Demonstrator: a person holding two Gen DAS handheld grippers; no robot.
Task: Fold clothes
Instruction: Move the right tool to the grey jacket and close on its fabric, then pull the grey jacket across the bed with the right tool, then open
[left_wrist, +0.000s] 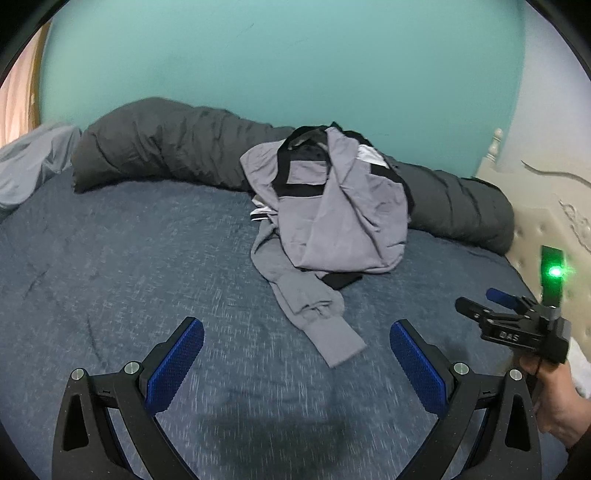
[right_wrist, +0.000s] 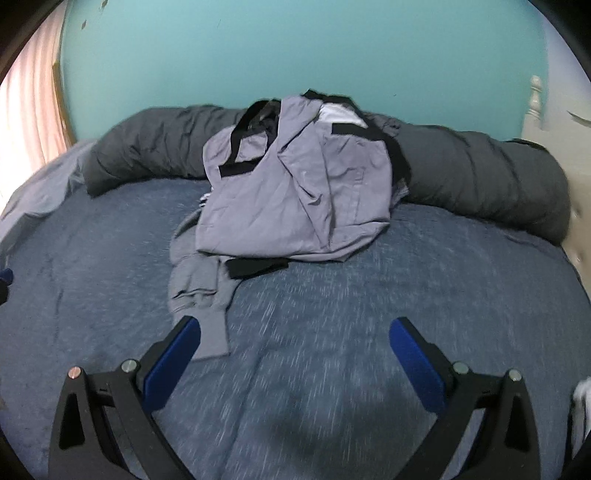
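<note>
Grey heap, left view: clothes (left_wrist: 325, 210) lie crumpled at 12 o'clock on the blue bed (left_wrist: 110, 266), leaning on a dark duvet (left_wrist: 166, 147).
Left gripper (left_wrist: 297, 363): jaws wide apart, empty, well short of the heap.
Sleeve (left_wrist: 325, 325): trails toward 6 o'clock, nearest the pads.
Right gripper (left_wrist: 476, 302): at 3 o'clock in a hand (left_wrist: 554, 398); jaw state unclear here.
Right view: gripper (right_wrist: 295, 360) spread wide, holding nothing; heap (right_wrist: 295, 192) at 12 o'clock.
Cuff (right_wrist: 210, 332): just beside the left pad (right_wrist: 173, 362).
Risk: several garments look tangled; pulling the sleeve may drag the whole pile.
Risk: a low pinch could catch the bedcover too.
</note>
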